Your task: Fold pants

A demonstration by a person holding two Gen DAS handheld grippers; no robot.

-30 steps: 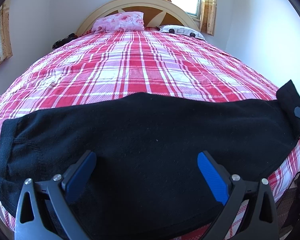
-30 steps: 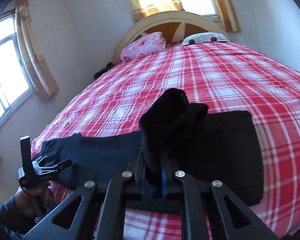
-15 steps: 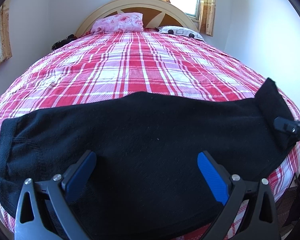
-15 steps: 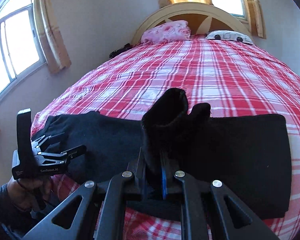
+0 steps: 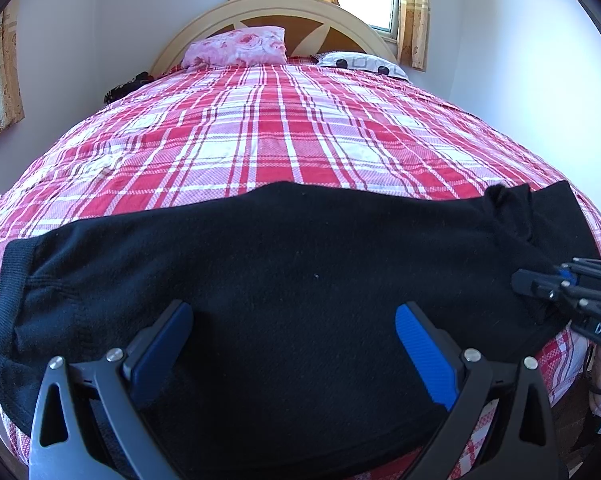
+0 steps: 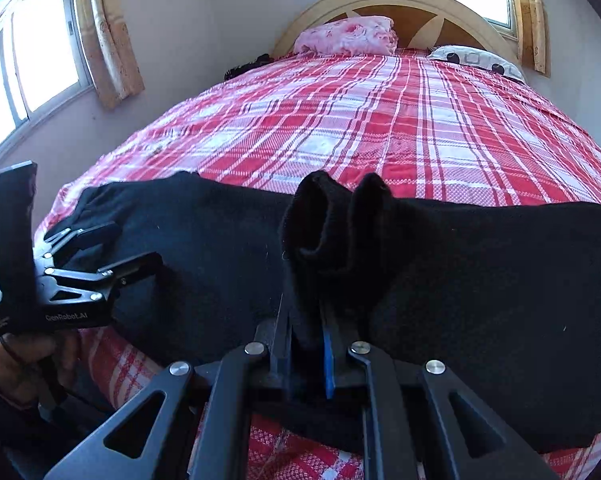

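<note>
Black pants (image 5: 284,280) lie flat across the near end of the bed, waistband at the left. My left gripper (image 5: 292,344) is open and empty, hovering over the middle of the pants. My right gripper (image 6: 306,340) is shut on a bunched leg end of the pants (image 6: 332,232), which stands up between its jaws, lifted over the flat part. In the left wrist view the right gripper (image 5: 556,284) comes in from the right edge. In the right wrist view the left gripper (image 6: 100,252) shows at the left, open over the cloth.
A red and white plaid bedspread (image 5: 284,136) covers the bed. A pink pillow (image 5: 236,46) and a white patterned pillow (image 5: 360,62) lie against the cream headboard (image 5: 276,12). A dark item (image 5: 124,86) sits at the far left edge. Curtained windows (image 6: 44,52) and walls close in on both sides.
My right gripper has carried the held leg end leftward toward the left gripper, over the pants. The left gripper has stayed in place, open.
</note>
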